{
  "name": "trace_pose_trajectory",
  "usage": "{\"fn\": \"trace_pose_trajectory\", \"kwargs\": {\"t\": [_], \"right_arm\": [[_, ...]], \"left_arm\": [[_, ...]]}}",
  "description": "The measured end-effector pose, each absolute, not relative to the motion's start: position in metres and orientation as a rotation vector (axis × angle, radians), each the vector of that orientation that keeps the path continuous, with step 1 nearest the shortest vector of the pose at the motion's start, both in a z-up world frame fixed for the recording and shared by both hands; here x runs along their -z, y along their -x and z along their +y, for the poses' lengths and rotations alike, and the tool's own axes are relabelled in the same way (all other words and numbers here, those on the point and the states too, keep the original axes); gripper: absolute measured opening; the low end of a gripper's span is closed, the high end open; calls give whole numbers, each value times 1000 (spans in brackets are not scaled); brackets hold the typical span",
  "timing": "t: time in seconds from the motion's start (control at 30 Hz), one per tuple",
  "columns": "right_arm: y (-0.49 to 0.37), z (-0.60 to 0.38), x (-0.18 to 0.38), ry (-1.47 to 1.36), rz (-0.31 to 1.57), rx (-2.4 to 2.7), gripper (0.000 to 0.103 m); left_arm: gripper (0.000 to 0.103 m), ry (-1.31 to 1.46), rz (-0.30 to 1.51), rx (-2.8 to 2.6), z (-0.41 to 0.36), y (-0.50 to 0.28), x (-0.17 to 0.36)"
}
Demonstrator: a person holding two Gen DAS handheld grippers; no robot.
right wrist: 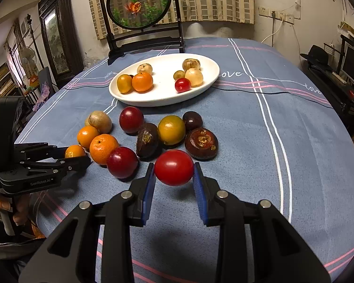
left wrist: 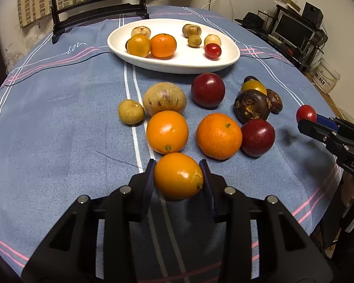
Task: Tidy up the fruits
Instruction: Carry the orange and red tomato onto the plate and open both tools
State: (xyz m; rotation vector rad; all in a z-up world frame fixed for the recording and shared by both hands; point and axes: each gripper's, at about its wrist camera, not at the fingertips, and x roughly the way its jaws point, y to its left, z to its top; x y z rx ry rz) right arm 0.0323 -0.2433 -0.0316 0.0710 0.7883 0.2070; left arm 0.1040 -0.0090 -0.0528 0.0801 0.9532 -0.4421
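The left hand-held gripper (left wrist: 179,176) is clamped on a small oval orange kumquat (left wrist: 178,175) low over the counter (left wrist: 59,118), which wears a blue striped cloth. The right hand-held gripper (right wrist: 174,173) is clamped on a red cherry tomato (right wrist: 174,167), held clear of the cloth. Just ahead of the kumquat lie two more orange citrus fruits (left wrist: 167,132), crowding the way forward; beside them sit two dark red plums (left wrist: 207,90), two tan fruits, an olive-yellow fruit and dark brown water chestnuts (left wrist: 251,106). Beyond the pile, a white oval dish (left wrist: 177,64) holds seven small fruits, one of them a second cherry tomato (left wrist: 212,51).
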Motion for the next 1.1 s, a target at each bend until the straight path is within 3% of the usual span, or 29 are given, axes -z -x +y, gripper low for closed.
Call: {"fn": "trace_pose_trajectory", "kwargs": {"t": [0.43,0.8,1.1], "right_arm": [[-45,-243,10,-56,733,-226,32],[-128,-227,-20,2,697,-255,32],[-205,-203,-1,71,799,-274,32]], "left_arm": [[37,-119,817,434,0,-104,-2],[38,-70,776,381,-24,-215,-43],[38,-72,846,302,-37,-292,-20]]}}
